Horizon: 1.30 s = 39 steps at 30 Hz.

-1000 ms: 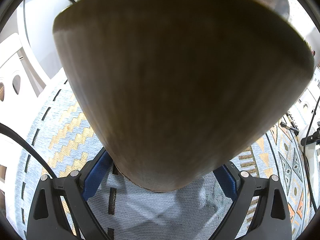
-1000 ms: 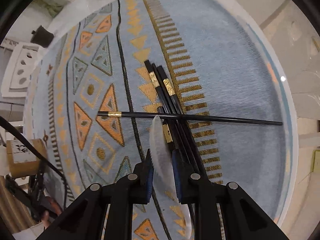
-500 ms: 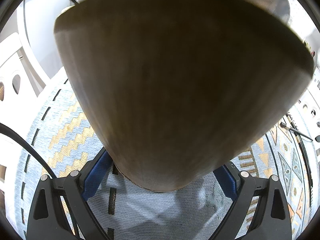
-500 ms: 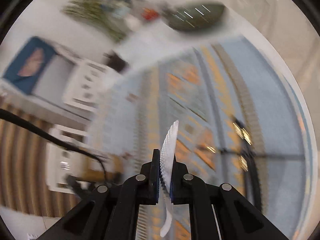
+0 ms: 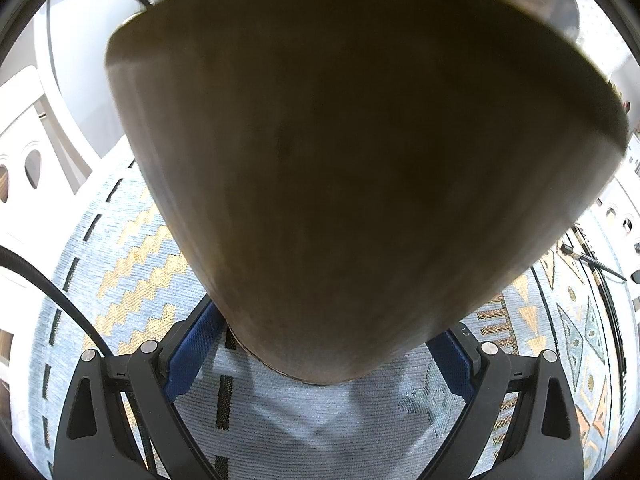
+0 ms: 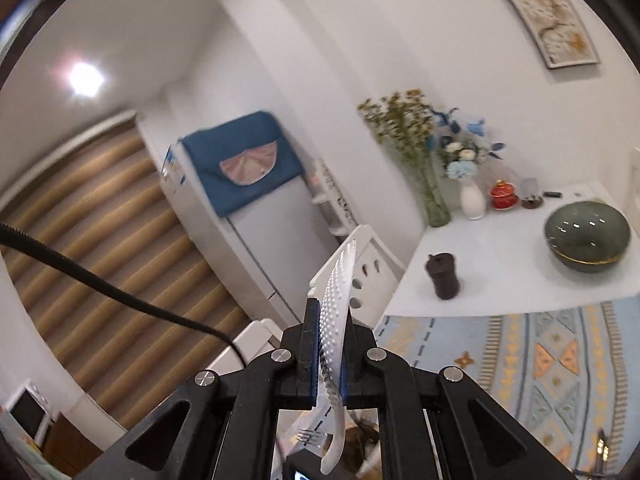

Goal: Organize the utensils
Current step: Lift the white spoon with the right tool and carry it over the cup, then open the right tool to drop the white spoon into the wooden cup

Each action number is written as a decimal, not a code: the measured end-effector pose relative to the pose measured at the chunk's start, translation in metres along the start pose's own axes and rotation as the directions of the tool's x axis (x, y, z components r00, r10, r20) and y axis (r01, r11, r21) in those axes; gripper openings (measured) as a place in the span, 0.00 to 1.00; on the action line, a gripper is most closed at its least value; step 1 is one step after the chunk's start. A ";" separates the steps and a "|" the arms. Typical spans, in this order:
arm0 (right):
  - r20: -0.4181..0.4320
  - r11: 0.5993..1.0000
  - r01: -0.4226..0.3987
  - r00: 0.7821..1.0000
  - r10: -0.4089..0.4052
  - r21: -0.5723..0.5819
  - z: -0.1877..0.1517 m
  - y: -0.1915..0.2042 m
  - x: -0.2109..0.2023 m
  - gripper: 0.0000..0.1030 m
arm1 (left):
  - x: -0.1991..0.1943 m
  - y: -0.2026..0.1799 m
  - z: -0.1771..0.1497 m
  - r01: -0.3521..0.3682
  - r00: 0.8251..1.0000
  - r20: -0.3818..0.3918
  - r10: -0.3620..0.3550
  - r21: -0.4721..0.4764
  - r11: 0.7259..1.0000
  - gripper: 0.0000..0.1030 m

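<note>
R gripper (image 6: 329,354) clamped on white dimpled rice paddle (image 6: 338,308), blade edge-on between the pads, handle hanging below. Paddle held up in the air, pointing toward fridge (image 6: 256,216) and wall; patterned cloth (image 6: 560,360) at lower right.

L gripper (image 5: 332,354) clamped on wooden holder (image 5: 352,168), pads on both sides near its base. Holder over cloth (image 5: 132,264). Chopsticks (image 5: 592,260) at far right.

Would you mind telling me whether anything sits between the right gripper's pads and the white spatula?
Nothing visible does. The right gripper is shut on the white spatula, its blue pads pressing straight on the dimpled blade. The handle hangs below the jaws.
</note>
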State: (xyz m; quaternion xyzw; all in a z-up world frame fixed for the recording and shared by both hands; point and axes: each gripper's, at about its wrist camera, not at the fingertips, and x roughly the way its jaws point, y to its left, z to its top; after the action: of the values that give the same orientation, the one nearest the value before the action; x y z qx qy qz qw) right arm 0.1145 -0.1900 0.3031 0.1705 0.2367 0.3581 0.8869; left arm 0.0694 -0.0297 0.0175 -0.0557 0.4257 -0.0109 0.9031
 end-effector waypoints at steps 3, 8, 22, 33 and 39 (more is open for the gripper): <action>-0.021 0.999 0.044 0.999 -0.044 -0.031 -0.020 0.010 0.032 0.06 | 0.000 0.000 0.000 0.000 1.000 0.000 0.000 0.000 1.000 0.93; -0.038 0.991 0.122 0.992 -0.124 -0.047 -0.050 -0.002 0.064 0.06 | 0.000 0.000 0.000 0.000 1.000 0.000 0.000 0.000 1.000 0.93; -0.037 0.985 0.173 0.984 -0.173 -0.005 -0.077 -0.020 0.079 0.06 | 0.000 0.001 0.000 -0.001 1.000 -0.001 0.001 0.001 1.000 0.93; -0.105 0.990 0.137 0.985 -0.133 0.030 -0.067 -0.020 0.062 0.44 | 0.000 -0.001 0.001 -0.001 1.000 -0.003 0.001 0.002 1.000 0.93; -0.004 0.991 0.100 0.995 -0.100 0.088 -0.035 -0.023 0.019 0.49 | -0.001 -0.001 0.001 -0.001 1.000 -0.003 0.001 0.002 1.000 0.93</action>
State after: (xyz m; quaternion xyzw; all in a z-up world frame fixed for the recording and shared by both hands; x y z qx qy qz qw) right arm 0.1203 -0.1881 0.2578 0.1973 0.2601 0.3025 0.8955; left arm 0.0702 -0.0305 0.0190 -0.0545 0.4270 -0.0108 0.9025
